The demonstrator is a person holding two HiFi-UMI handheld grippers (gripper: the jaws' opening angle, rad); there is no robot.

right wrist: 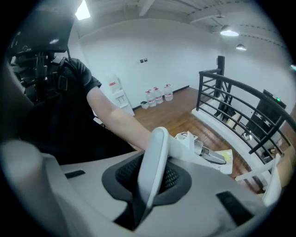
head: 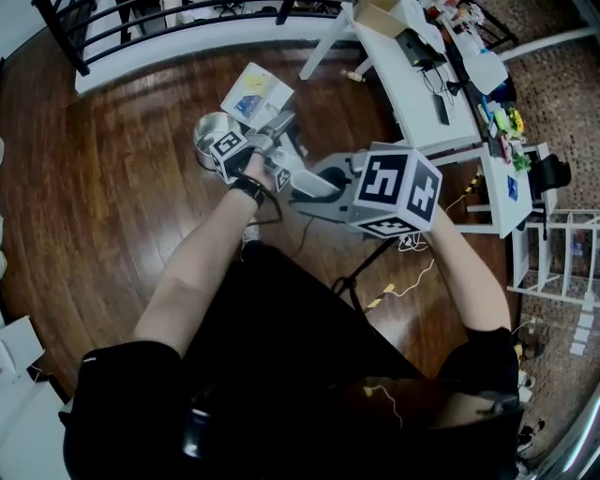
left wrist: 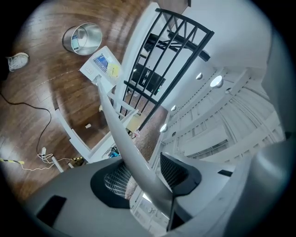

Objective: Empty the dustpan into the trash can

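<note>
The white dustpan (head: 255, 94) holds paper scraps just right of the round metal trash can (head: 212, 132), which stands open on the wood floor. In the left gripper view the pan (left wrist: 101, 67) sits below the can (left wrist: 83, 38). Its long pale handle (left wrist: 121, 134) runs back between the jaws of my left gripper (left wrist: 145, 173). Thin gaps show on both sides of the handle, so the pads stand off it. My right gripper (right wrist: 150, 173) is shut on the handle's rounded end (right wrist: 155, 157). In the head view my left gripper (head: 272, 136) is beside the can and my right gripper (head: 311, 183) is further right.
A black railing (head: 141, 23) on a white ledge runs along the far side. A white desk (head: 412, 84) cluttered with several items stands at the right, beside a white rack (head: 562, 262). Cables (head: 412, 281) and a shoe (left wrist: 17, 61) lie on the floor.
</note>
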